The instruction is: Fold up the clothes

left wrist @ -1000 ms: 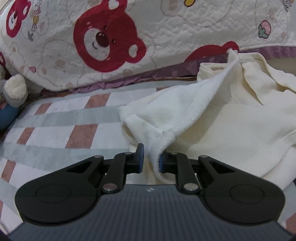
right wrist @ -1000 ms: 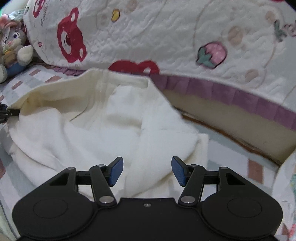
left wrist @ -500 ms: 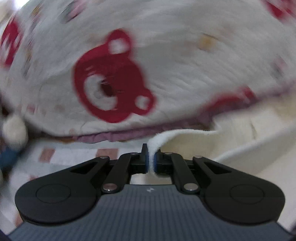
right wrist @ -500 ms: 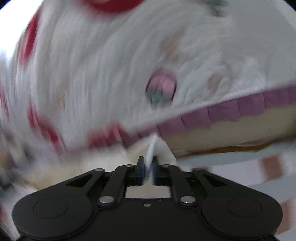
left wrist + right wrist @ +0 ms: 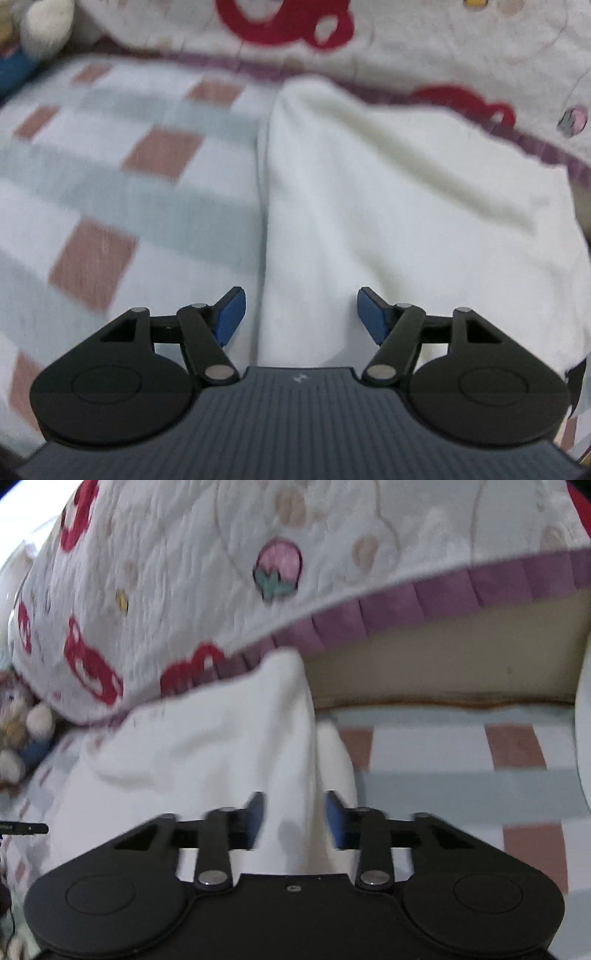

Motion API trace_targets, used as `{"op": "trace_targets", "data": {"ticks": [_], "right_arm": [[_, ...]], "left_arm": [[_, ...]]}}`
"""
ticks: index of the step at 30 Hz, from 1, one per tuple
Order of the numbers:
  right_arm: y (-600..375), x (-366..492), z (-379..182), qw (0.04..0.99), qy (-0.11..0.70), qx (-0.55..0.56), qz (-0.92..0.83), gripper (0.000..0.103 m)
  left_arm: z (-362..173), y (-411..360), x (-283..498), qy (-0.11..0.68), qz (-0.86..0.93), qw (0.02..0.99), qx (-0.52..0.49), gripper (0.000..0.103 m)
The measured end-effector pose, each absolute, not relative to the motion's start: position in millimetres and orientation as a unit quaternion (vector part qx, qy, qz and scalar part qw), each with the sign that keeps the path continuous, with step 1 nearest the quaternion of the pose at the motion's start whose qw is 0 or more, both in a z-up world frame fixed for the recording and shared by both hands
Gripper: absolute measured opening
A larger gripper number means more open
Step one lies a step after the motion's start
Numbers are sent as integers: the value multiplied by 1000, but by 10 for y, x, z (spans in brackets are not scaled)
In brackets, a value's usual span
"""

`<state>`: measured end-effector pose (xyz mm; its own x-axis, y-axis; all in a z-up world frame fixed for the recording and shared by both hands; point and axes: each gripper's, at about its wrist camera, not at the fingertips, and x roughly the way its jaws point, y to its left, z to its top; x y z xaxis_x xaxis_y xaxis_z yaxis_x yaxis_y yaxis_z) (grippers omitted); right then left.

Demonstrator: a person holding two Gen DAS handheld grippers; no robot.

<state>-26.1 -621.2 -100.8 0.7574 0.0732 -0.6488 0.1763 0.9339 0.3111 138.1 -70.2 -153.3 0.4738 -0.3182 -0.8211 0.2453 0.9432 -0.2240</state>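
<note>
- The cream garment [image 5: 406,206] lies flat on the checked sheet [image 5: 110,192]; in the left wrist view it spreads ahead of the tool and off to its right; its left edge runs straight away from the tool, starting from between the jaws.
- In the right wrist view the garment [image 5: 207,760] rises in a soft ridge that runs from between the jaws away toward the quilt [image 5: 184,572]; most of the cloth lies to that tool's left.
- The left gripper [image 5: 299,314] is opening; its jaws stand wide over the edge and neither pad touches cloth.
- The right gripper [image 5: 294,818] is closing around the ridge; the cloth sits between the pads, which do not plainly press it yet.
- Judgement: the right hand is the nearer to a hold; the next fold likely turns on that ridge.
- A plush toy [image 5: 22,731] sits far left, well apart.
</note>
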Motion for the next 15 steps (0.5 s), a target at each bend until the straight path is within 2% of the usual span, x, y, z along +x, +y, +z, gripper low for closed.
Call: {"op": "trace_targets", "data": {"ticks": [2, 3, 4, 6, 9, 10, 11, 14, 15], "right_arm": [[-6188, -378, -1050, 920, 353, 172, -9, 2], [-6175, -434, -1054, 920, 354, 169, 2, 2], [-6161, -489, -1056, 920, 354, 167, 12, 2], [-6108, -554, -1026, 919, 358, 164, 1, 3], [-6025, -600, -994, 917, 369, 149, -25, 13], [-6014, -577, -1001, 913, 381, 147, -27, 21], [-5988, -564, -1026, 906, 397, 144, -25, 36], [-5870, -540, -1103, 896, 426, 122, -34, 36], [-5851, -531, -1130, 894, 429, 125, -33, 36]], "left_arm": [[-1478, -735, 1326, 489, -185, 852, -31, 54], [-1444, -749, 1299, 489, -197, 849, -28, 29], [-1409, -764, 1273, 489, -210, 846, -26, 24], [-1325, -797, 1235, 474, -220, 853, -7, 24], [-1298, -777, 1262, 463, -206, 862, -5, 26], [-1308, -745, 1292, 460, -199, 865, -13, 26], [-1319, -712, 1320, 456, -191, 869, -19, 27], [-1353, -623, 1401, 440, -163, 882, -35, 34], [-1368, -604, 1426, 434, -158, 886, -40, 39]]}}
